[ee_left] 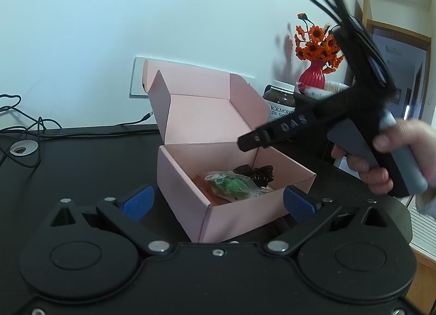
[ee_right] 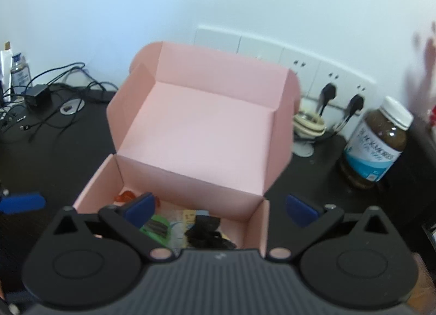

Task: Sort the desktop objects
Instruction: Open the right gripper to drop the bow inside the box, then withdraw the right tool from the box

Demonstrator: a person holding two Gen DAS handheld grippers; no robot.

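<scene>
A pink cardboard box (ee_left: pixel 188 195) stands open on the black desk, lid (ee_left: pixel 218 113) up at the back. Inside lie a green item in a clear bag (ee_left: pixel 231 185) and a black bundle (ee_left: pixel 259 174). My left gripper (ee_left: pixel 218 202) is open and empty, its blue pads either side of the box's near corner. My right gripper (ee_left: pixel 253 142) shows in the left wrist view, held above the box from the right. In the right wrist view the right gripper (ee_right: pixel 220 210) is open and empty over the box (ee_right: pixel 190 181), above a green item (ee_right: pixel 155 229) and black bundle (ee_right: pixel 207 233).
A brown supplement jar (ee_right: pixel 376 146) stands right of the box. A red vase of orange flowers (ee_left: pixel 313 69) is behind it. Wall sockets with plugs (ee_right: pixel 327 91) and a coiled cable (ee_right: pixel 310 124) sit behind the box. Loose black cables (ee_right: pixel 54 102) lie at far left.
</scene>
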